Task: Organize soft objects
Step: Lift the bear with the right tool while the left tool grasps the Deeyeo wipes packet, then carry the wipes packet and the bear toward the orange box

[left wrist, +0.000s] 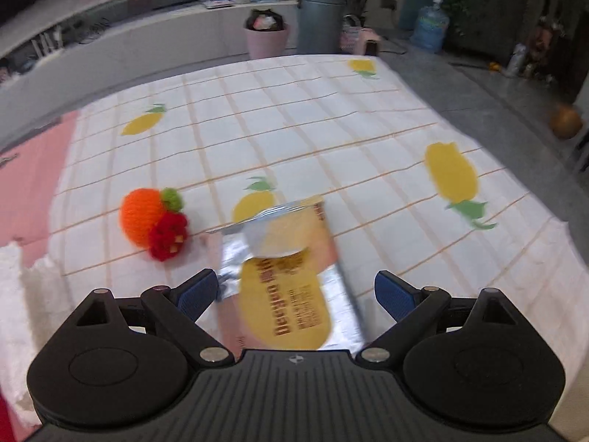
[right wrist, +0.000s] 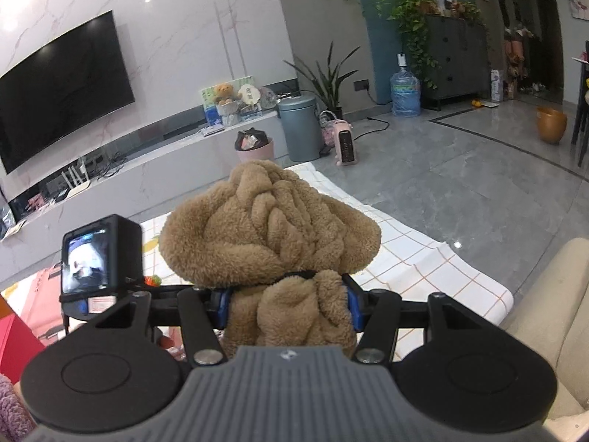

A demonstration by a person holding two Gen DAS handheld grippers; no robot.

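Observation:
My left gripper (left wrist: 296, 293) is open above a white checked cloth with lemon prints (left wrist: 331, 129). A silver and yellow snack packet (left wrist: 291, 272) lies between its blue fingers; the picture is blurred and I cannot tell whether they touch it. A knitted orange fruit (left wrist: 141, 217) with a green tuft and a knitted red strawberry (left wrist: 169, 235) lie together left of the packet. My right gripper (right wrist: 287, 305) is shut on a brown fleece plush (right wrist: 272, 221) and holds it up above the cloth (right wrist: 423, 258).
A pink surface (left wrist: 29, 180) and a white fluffy fabric (left wrist: 18, 294) lie left of the cloth. The left gripper's camera (right wrist: 99, 258) shows in the right wrist view. A pink bin (right wrist: 254, 149), a grey bin (right wrist: 300, 127), a heater (right wrist: 346, 145) and a cream seat (right wrist: 552, 313) stand around.

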